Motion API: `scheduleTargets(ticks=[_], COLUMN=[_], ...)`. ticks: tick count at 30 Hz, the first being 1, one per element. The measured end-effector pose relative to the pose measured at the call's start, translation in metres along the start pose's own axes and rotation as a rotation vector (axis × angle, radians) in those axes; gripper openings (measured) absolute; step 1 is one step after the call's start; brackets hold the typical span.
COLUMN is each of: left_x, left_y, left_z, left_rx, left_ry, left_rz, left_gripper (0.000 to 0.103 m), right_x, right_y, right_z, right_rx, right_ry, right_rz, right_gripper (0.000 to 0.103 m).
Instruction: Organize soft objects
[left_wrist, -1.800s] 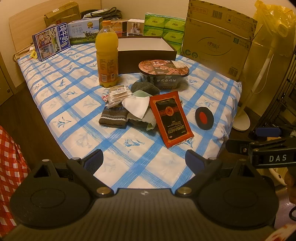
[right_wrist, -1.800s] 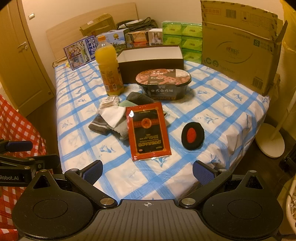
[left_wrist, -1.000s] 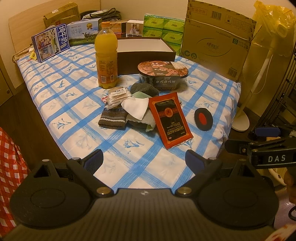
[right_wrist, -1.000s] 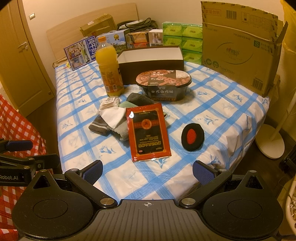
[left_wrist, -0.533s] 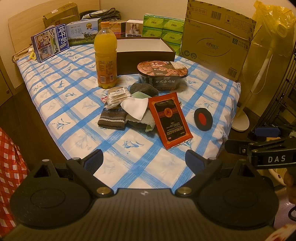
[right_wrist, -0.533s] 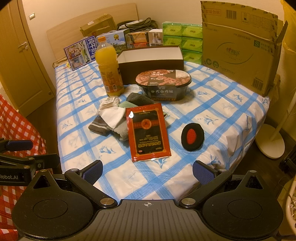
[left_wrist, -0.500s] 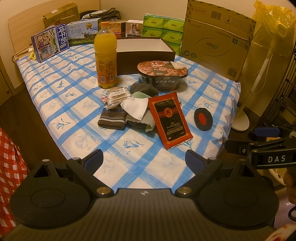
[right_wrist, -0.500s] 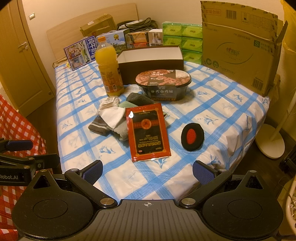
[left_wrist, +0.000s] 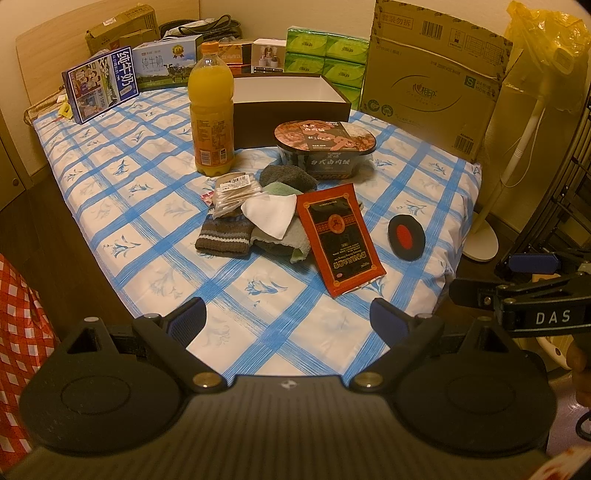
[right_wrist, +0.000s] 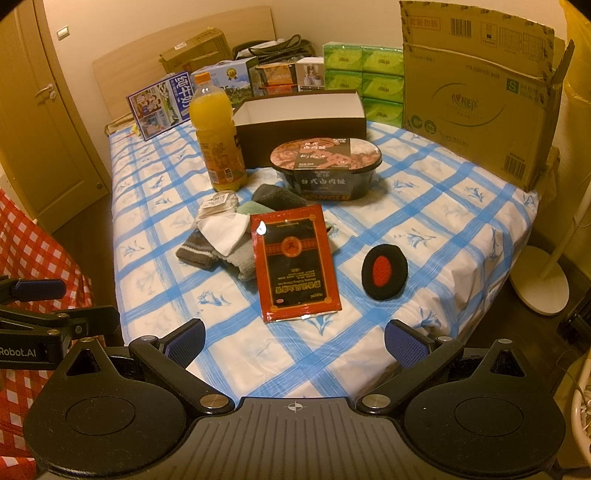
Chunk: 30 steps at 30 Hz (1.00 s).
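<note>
Socks lie in a soft pile in the middle of the blue checked cloth, and a red packet leans on them. We hold our left gripper and right gripper wide open, both empty, at the near edge.
</note>
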<state>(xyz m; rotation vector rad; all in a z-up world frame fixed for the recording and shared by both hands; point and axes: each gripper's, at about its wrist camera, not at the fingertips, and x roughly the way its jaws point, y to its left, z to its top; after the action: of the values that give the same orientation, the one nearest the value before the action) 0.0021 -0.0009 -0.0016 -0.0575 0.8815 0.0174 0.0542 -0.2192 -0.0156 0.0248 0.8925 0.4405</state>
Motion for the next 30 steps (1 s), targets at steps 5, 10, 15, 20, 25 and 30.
scheduleTargets(ticks=[5,10,15,20,25,30], left_x=[0.0001,0.0001,0.0000,0.0002,0.0023,0.0070], left_y=[0.0000,0.0001,0.0003,0.0004,0.0017,0.0027], left_z=[0.0000,0.0000,-0.0001,-0.0001,0.0020,0.0022], left_rx=[0.001,0.000,0.000,-0.001,-0.001,-0.004], left_ry=[0.000,0.000,0.000,0.002,0.004,0.008], left_rz=[0.000,0.001,0.000,-0.001,-0.001,0.004], left_gripper=[0.094,0.094,0.094,0.094,0.094,0.094], right_x=[0.0005,0.0012,0.0019,0.0029,0.0040,0.0067], right_y=[-0.0001,-0.0001,0.0000,-0.0002,-0.0002,0.0002], right_z=[0.0001,0.0001,0.0002,0.0004,0.0006,-0.0010], right_rx=[0.001,0.001,0.001,0.001,0.002,0.001], right_ry=[0.000,0.001,0.001,0.001,0.001,0.002], right_rz=[0.001,0.001,0.001,0.001,0.001,0.003], right_gripper=[0.103,0.103,0.103,0.103,0.103,0.103])
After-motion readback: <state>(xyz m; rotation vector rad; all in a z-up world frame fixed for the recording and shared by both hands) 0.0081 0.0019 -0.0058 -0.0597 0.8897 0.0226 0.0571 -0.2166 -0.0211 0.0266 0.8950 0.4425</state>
